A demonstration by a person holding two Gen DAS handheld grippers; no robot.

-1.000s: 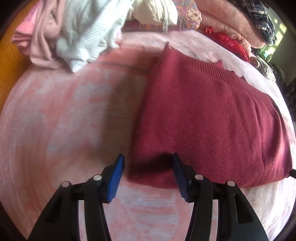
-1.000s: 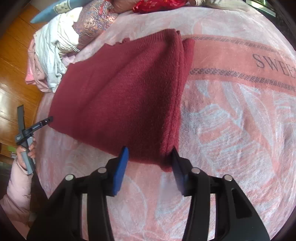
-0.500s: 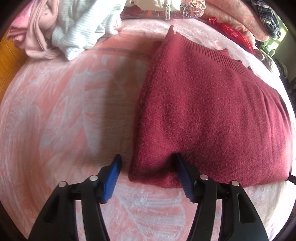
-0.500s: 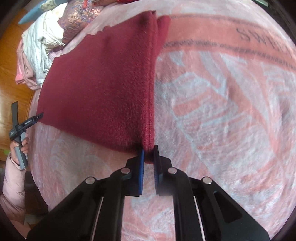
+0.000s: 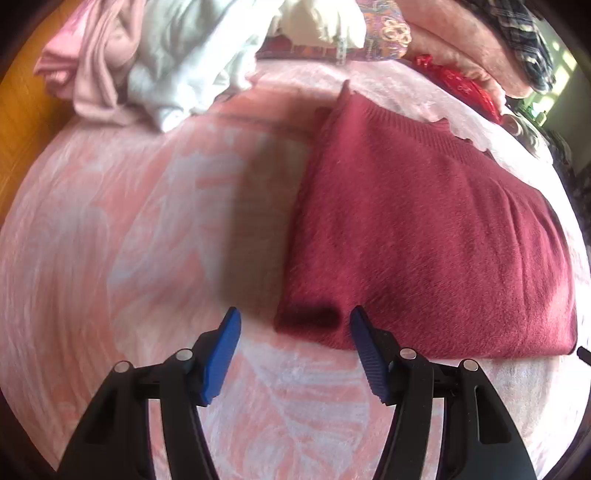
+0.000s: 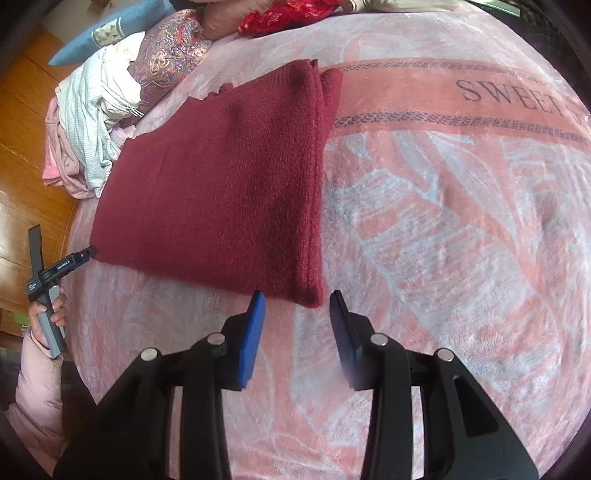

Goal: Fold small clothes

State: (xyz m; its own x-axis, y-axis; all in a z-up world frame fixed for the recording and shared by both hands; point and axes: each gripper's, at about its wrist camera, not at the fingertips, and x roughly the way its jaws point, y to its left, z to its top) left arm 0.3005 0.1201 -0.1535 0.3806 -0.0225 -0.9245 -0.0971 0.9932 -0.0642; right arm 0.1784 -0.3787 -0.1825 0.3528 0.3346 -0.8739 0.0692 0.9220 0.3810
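A dark red knit sweater (image 5: 424,236) lies folded flat on the pink bed blanket (image 5: 129,240); it also shows in the right wrist view (image 6: 221,192). My left gripper (image 5: 293,332) is open, its blue pads just short of the sweater's near left corner. My right gripper (image 6: 297,314) is open, its pads just short of the sweater's near right corner, not touching it. The left gripper's tip (image 6: 79,255) shows at the sweater's left corner in the right wrist view.
A heap of white and pink clothes (image 5: 155,62) lies at the bed's far left, also in the right wrist view (image 6: 92,122). Patterned and red cushions (image 6: 288,14) line the far edge. Wooden floor (image 6: 22,129) lies beyond the left edge.
My right gripper was shut on the sweater's corner half a second ago; now it is open and drawn back. My left gripper stayed open and pulled back a little.
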